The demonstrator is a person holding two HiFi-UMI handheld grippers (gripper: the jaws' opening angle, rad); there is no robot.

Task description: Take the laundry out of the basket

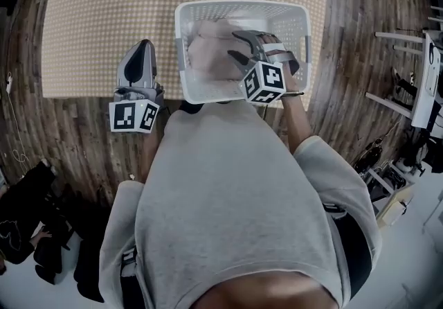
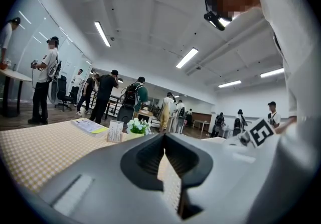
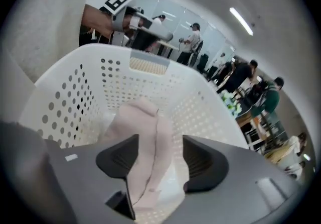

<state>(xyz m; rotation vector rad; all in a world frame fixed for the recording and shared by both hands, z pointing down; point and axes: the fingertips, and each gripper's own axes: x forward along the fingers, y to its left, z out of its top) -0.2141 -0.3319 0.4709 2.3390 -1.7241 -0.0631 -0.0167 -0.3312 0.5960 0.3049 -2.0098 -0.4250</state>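
Grippers both in the head view. Left gripper (image 1: 143, 46) at centre left, over the lower edge of the checkered tablecloth (image 1: 104, 16), jaws pressed together on nothing. Right gripper (image 1: 237, 46) right of centre, reaching down into the basket, jaws parted. White perforated basket (image 1: 242, 4) at upper centre, on the cloth's lower right part. Pale pink laundry (image 1: 208, 48) bunched inside, toward its left wall. Seen from the right gripper view, stands up between the spread jaws, with a gap at the right-hand pad.
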